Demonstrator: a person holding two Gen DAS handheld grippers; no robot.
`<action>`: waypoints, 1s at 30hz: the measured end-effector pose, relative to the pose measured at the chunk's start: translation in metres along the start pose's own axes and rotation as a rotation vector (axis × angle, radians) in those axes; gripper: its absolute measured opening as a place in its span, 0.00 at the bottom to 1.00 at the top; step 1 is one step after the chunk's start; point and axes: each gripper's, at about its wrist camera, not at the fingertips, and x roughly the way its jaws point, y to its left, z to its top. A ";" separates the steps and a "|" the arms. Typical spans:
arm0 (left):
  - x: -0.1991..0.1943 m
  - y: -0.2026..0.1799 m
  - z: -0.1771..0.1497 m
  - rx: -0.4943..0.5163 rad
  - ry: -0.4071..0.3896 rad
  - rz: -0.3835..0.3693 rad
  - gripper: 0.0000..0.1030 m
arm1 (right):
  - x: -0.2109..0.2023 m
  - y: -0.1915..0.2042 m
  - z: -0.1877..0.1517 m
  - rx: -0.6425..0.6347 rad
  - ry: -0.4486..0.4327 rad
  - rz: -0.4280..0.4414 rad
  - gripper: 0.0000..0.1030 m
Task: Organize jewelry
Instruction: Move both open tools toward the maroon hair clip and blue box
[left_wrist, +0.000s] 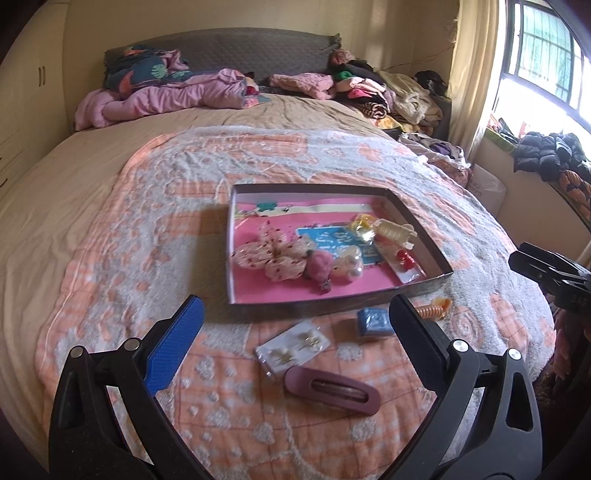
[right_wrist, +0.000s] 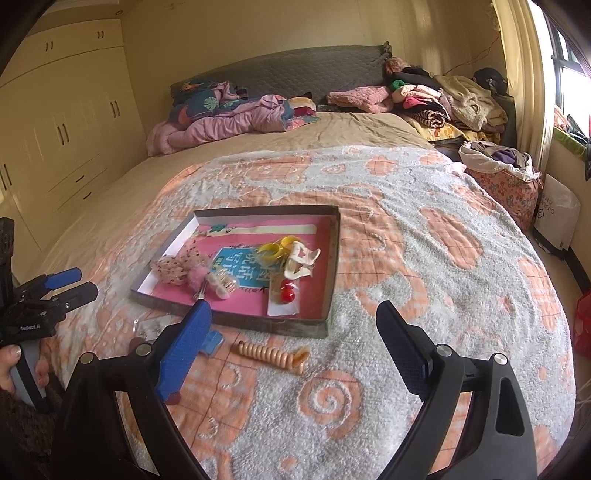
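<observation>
1. While both claws hang over the bed (left_wrist: 110, 229), one shallow box (left_wrist: 424, 236) lies flat on the orange-and-white blanket (left_wrist: 155, 266), its floor lined in pink.
2. Left claw (left_wrist: 295, 314): fingers spread wide, nothing between them. Right claw (right_wrist: 291, 325): likewise spread wide and holding nothing.
3. Inside the box, counted from the left wrist view: one pale spotted flower clip (left_wrist: 269, 254), one pink fluffy clip (left_wrist: 317, 267), one pearl-trimmed clip (left_wrist: 347, 264), one yellow clip (left_wrist: 364, 225), one cream claw clip (left_wrist: 397, 232) and one pair of red beads on a card (left_wrist: 404, 260). One blue printed patch (left_wrist: 332, 240) shows on the lining under them.
4. Outside the box, four pieces lie on the blanket near its front wall:
   - one card of earrings (left_wrist: 291, 345), how many earrings I cannot tell;
   - one mauve oblong hair clip (left_wrist: 332, 387), just in front of that card;
   - one small blue clip (left_wrist: 373, 321), close to the left claw's right finger;
   - one tan spiral hair tie (right_wrist: 273, 356), lying between the right claw's fingers in its own view, touching neither.
5. One heap of pink bedding (left_wrist: 166, 96) and one pile of clothes (left_wrist: 388, 92) sit at the head of the bed, well apart from the box.
</observation>
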 end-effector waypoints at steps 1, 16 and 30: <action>-0.001 0.002 -0.002 -0.001 0.001 0.002 0.89 | 0.000 0.003 -0.001 -0.004 0.001 0.002 0.86; -0.013 0.015 -0.037 -0.010 0.040 0.021 0.89 | 0.007 0.041 -0.019 -0.091 0.027 0.049 0.86; -0.010 0.015 -0.073 -0.010 0.102 0.002 0.89 | 0.019 0.058 -0.035 -0.140 0.058 0.062 0.86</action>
